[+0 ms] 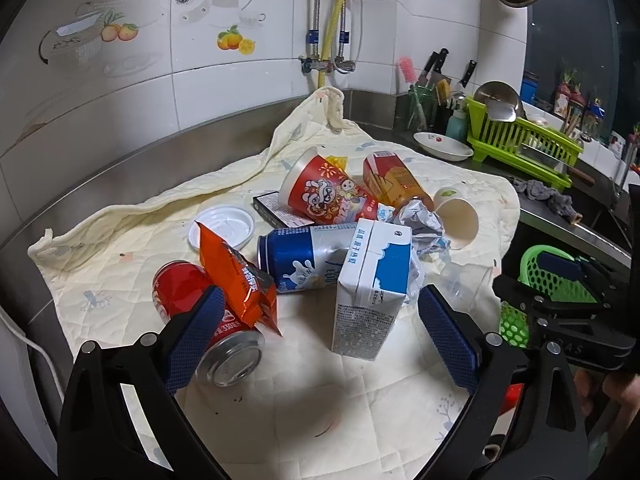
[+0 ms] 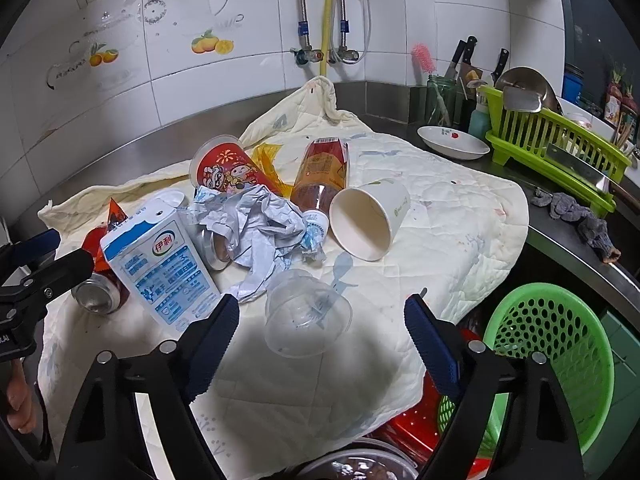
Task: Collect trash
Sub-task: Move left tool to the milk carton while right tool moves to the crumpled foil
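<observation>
— Right gripper (image 2: 320, 332) spread wide, clear plastic cup (image 2: 306, 312) lying loose between the pads. Left gripper (image 1: 320, 332) likewise apart, over milk carton (image 1: 370, 288).

— Bare cloth (image 2: 460, 248) rightward; green basket (image 2: 560, 360) past its edge.

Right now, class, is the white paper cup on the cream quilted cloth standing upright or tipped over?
Tipped over. The white paper cup lies on its side on the cream quilted cloth, its open mouth facing the right wrist camera and its inside empty.
</observation>
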### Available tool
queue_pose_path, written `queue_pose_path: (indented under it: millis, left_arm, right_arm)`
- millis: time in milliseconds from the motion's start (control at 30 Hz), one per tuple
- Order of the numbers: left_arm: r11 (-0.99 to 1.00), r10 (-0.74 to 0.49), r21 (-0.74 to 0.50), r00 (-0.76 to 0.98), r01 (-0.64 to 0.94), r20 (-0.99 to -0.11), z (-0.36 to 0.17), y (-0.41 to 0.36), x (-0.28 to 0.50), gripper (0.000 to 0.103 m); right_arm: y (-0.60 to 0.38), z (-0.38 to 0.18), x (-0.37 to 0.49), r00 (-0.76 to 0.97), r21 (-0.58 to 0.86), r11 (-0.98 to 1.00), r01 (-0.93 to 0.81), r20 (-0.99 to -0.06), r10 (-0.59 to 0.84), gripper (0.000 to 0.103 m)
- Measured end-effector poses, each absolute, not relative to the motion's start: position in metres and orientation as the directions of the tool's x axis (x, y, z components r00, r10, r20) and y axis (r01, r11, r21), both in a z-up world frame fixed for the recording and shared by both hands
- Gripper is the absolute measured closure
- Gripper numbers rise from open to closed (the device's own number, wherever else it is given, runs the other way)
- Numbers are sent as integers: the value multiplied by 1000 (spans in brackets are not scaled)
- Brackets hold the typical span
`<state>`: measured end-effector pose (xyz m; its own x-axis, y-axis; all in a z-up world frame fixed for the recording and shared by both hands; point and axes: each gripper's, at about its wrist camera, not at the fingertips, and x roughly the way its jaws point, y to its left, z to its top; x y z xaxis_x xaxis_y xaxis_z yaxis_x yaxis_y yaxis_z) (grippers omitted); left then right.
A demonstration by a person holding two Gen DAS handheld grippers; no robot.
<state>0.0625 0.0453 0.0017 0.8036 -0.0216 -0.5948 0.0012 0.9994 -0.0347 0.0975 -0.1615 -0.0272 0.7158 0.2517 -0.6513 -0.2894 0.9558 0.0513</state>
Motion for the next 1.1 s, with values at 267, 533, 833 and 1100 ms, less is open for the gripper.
queue_pose_path:
  millis: [267, 533, 833, 1100]
  left_arm:
    - [999, -40, -32, 799, 26, -600, 0, 43, 65, 10]
    - [998, -60, -27, 797, 55, -601, -2, 41, 65, 12]
    - [992, -117, -34, 777, 122, -618, -6, 34, 74, 15]
    - [989, -128, -26, 752, 146, -647, -20, 27, 101, 18]
  right_arm:
    - [-158, -28, 107, 709, 36, 952, -305, -658, 252, 26]
    - [-156, -24, 116, 710, 15, 948, -318, -659, 248, 28]
    - [-158, -21, 128, 692, 28, 940, -339, -670, 269, 29]
    - [-154, -15, 141, 682, 20, 928, -373, -672, 288, 29]
